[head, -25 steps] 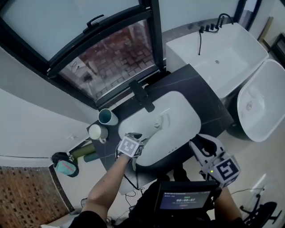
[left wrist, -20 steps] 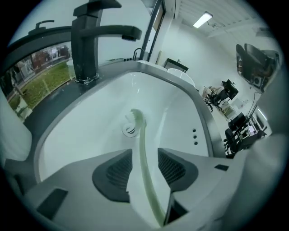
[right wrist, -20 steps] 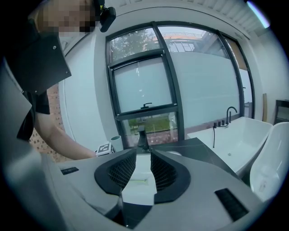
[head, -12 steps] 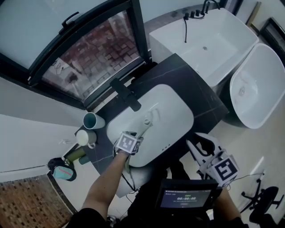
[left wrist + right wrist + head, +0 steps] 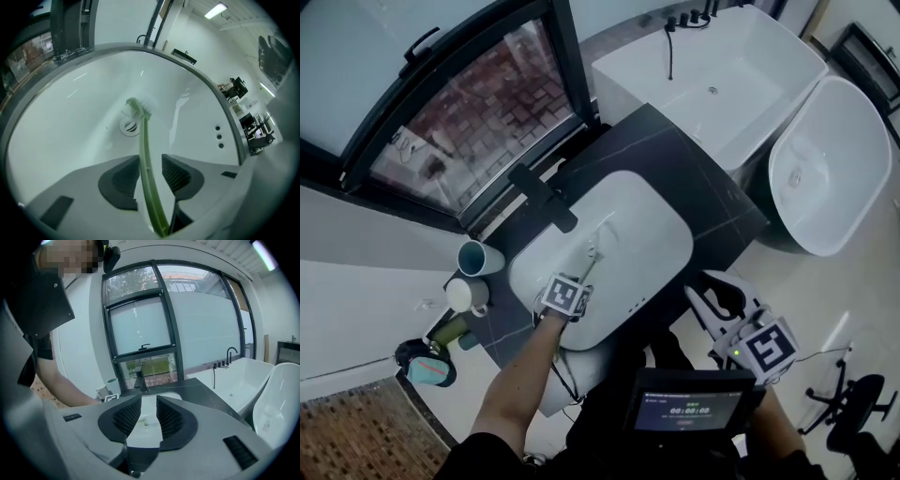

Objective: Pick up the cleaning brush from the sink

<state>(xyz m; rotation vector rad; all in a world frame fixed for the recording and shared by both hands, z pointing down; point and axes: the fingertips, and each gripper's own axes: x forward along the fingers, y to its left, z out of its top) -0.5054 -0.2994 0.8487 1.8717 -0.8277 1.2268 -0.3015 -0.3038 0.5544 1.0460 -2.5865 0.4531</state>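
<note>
The cleaning brush (image 5: 145, 154) has a pale green handle and a white bristle head, and it lies in the white sink (image 5: 70, 122) with its head by the drain (image 5: 130, 126). In the head view the brush (image 5: 591, 251) runs from the sink's middle toward my left gripper (image 5: 577, 281). The left gripper (image 5: 151, 161) points steeply down into the basin. Its jaws straddle the handle and are closing, with a gap still showing beside the handle. My right gripper (image 5: 712, 295) hovers off the counter's front edge, open and holding nothing.
A black faucet (image 5: 542, 197) stands at the sink's back. A teal cup (image 5: 475, 258) and a white mug (image 5: 461, 294) sit on the dark counter (image 5: 694, 178) at the left. A white bathtub (image 5: 722, 84) and an oval white basin (image 5: 830, 169) lie to the right.
My left gripper has sunk into the basin and now stands over the brush handle. My right gripper has drifted a little lower. The head view has shifted.
</note>
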